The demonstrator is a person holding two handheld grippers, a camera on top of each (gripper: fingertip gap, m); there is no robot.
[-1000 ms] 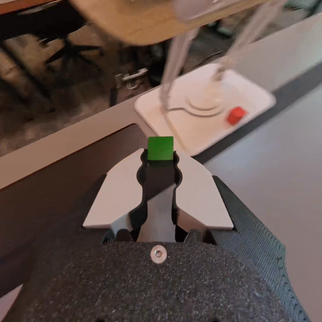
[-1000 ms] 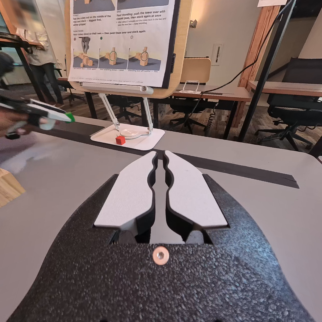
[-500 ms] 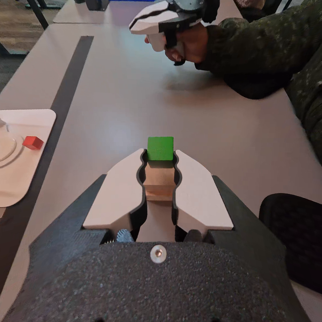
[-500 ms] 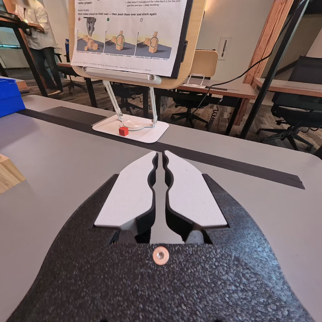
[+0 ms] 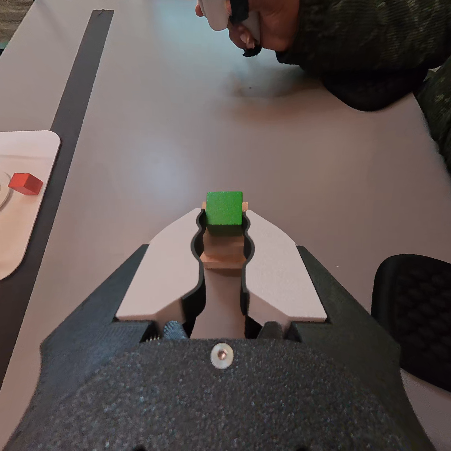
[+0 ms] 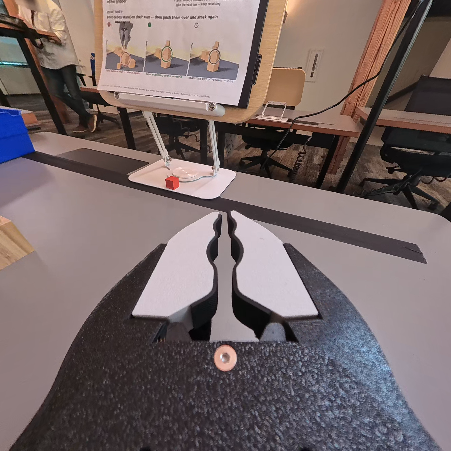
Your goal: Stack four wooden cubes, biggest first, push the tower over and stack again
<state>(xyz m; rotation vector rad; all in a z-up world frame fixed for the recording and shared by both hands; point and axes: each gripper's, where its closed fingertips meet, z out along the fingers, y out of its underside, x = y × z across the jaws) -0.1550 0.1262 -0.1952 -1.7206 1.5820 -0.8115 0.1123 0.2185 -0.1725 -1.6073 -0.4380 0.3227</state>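
My left tongs pinch a small green cube at their tips, both pads pressed on its sides, its top face level. Directly beneath it sits a plain wooden block on the grey bench. A small red cube rests on the white stand base across the black strip.

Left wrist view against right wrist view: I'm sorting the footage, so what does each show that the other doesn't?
Only the left wrist view shows the left gripper shut on a green cube above a wooden block, plus a sleeved hand.
Only the right shows the right gripper nearly closed with nothing between its fingers, an instruction sheet and a blue bin.
Both show the red cube on the white stand base, and the grey table.
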